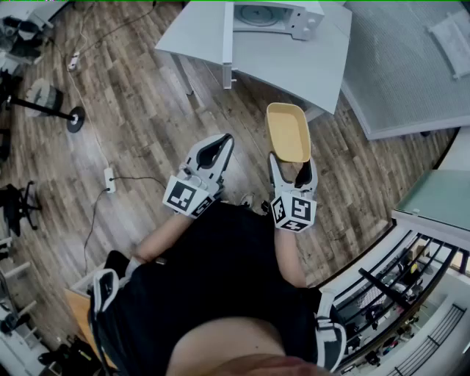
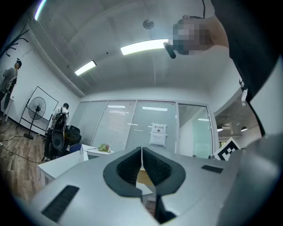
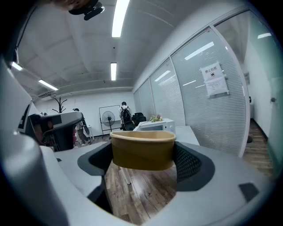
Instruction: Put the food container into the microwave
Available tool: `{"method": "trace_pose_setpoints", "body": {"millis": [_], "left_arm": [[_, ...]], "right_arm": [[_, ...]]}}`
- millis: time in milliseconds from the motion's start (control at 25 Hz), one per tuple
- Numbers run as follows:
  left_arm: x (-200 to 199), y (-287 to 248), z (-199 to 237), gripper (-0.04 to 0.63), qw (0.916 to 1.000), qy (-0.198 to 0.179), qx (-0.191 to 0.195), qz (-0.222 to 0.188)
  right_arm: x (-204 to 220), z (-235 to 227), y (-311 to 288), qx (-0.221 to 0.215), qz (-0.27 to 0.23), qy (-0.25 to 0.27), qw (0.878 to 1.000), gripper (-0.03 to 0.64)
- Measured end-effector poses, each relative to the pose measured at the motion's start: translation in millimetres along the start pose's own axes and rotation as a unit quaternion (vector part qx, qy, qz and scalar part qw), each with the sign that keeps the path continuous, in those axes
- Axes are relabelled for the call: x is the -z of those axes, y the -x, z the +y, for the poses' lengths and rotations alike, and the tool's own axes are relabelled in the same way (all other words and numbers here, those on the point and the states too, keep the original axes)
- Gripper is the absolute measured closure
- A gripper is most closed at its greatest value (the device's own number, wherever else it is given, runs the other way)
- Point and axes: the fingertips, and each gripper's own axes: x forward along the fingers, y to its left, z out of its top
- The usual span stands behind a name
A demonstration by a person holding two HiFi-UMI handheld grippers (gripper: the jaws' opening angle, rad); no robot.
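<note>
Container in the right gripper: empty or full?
Empty. Head view looks into the container, held by the right gripper, and shows only its bare yellow floor.

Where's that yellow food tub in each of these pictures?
Head view: food container, centre, in the right tool.
Left gripper view: not clearly visible.
Right gripper view: centre, between its jaws.
Shared landmark: the microwave, in head and right gripper views.

I'm looking into an office: glass partition walls (image 2: 119,128) with blinds, white desks (image 1: 294,66), ceiling strip lights (image 2: 143,46), a pedestal fan (image 2: 36,107).
</note>
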Motion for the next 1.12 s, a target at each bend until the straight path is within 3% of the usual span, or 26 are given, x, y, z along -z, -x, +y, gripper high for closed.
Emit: {"method": "trace_pose_setpoints", "body": {"millis": [760, 1120], "left_arm": [[-5, 1, 59, 0.569, 0.9992, 0.018, 0.036, 0.004], [20, -46, 72, 0.569, 0.9988, 0.027, 0.038, 0.013]], "right_arm": [[-11, 39, -39, 0.033, -0.014, -0.009, 0.999, 0.166], [-6, -2, -99, 0.033, -0.001, -0.011, 0.999, 0.166]]}}
